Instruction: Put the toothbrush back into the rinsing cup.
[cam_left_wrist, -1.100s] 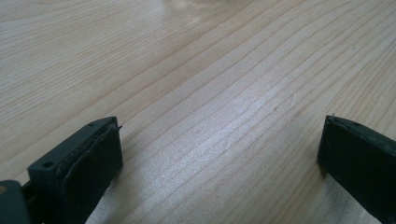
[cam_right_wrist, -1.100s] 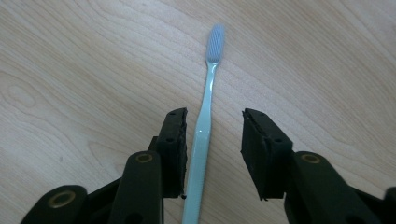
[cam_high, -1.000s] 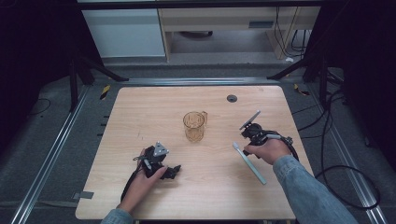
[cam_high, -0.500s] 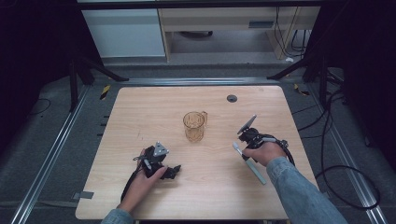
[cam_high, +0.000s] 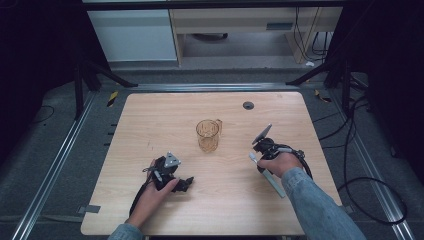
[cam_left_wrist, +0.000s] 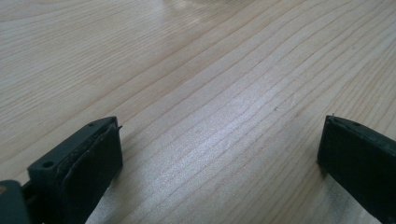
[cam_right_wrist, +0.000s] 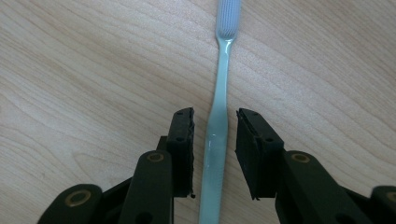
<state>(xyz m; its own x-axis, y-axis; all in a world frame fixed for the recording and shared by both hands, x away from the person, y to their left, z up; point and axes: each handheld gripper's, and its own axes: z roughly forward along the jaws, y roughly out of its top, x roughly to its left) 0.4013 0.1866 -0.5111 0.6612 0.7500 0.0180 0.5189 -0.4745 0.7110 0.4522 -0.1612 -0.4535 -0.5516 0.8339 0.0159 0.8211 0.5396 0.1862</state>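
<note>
Straddled a pale blue toothbrush (cam_right_wrist: 218, 140) lying flat on the wooden surface (cam_high: 150, 125) with the right hand-held gripper (cam_right_wrist: 214, 149), jaws narrowly apart and not quite pressing its handle, near an amber cup (cam_high: 208, 135), while rested the left hand-held gripper (cam_left_wrist: 219, 154) wide open, holding nothing.

A cup (cam_high: 208, 135) stands on the surface (cam_high: 150, 120) near its middle. Behind it and to the right, a small round cap (cam_high: 248, 105) sits in the surface near the far edge. A toothbrush (cam_high: 267, 175) lies flat to the right of the cup, its head toward the cup. The right hand-held gripper (cam_right_wrist: 215, 135) is over it, one jaw on either side of the handle, small gaps showing. The left hand-held gripper (cam_high: 185, 184) rests on the surface in front of the cup and to its left, well apart from the toothbrush.
</note>
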